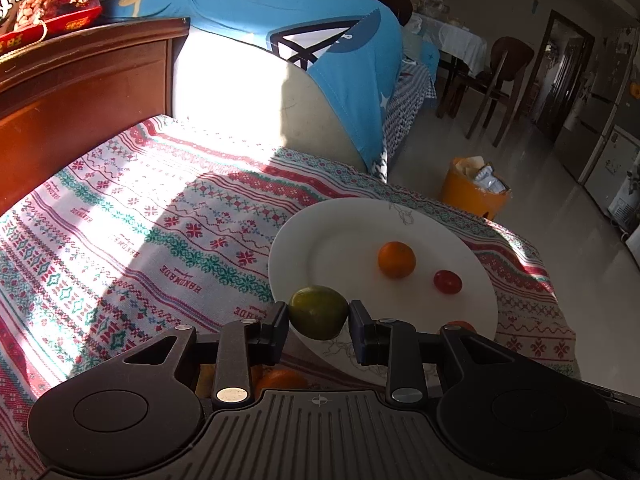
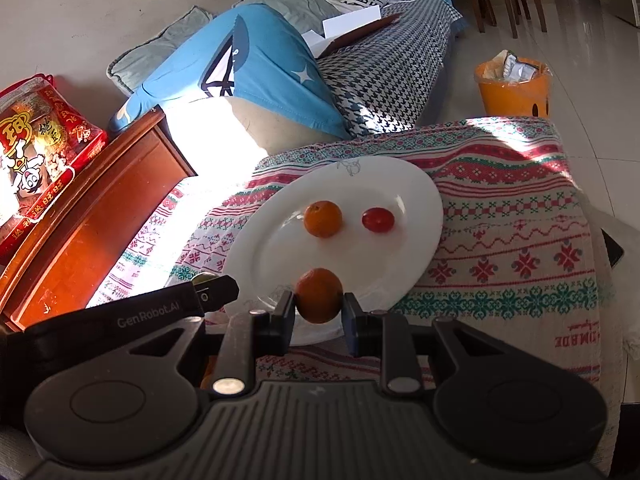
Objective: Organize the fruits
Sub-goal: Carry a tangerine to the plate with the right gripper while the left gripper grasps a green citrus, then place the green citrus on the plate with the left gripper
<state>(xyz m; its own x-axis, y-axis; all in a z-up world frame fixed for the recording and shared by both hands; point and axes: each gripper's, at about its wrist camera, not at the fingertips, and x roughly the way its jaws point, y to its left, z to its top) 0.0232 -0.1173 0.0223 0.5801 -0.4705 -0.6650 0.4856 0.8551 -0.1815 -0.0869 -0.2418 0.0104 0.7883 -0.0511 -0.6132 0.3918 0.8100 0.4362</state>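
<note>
I'm seeing left claw (image 1: 318, 322) clamping round green citrus fruit (image 1: 318, 312), hanging over near rim of round white ceramic plate (image 1: 344, 232). Right claw (image 2: 319, 308) gripping small orange mandarin (image 2: 319, 295), also sitting over plate's near edge. Second orange mandarin (image 2: 323, 219) and small red tomato (image 2: 378, 219) lying on plate, near each other, not touching. Plate resting on surface covered with red-green patterned woven cloth (image 2: 508, 240). Orange plastic bin (image 2: 514, 90) standing on floor beyond.
</note>
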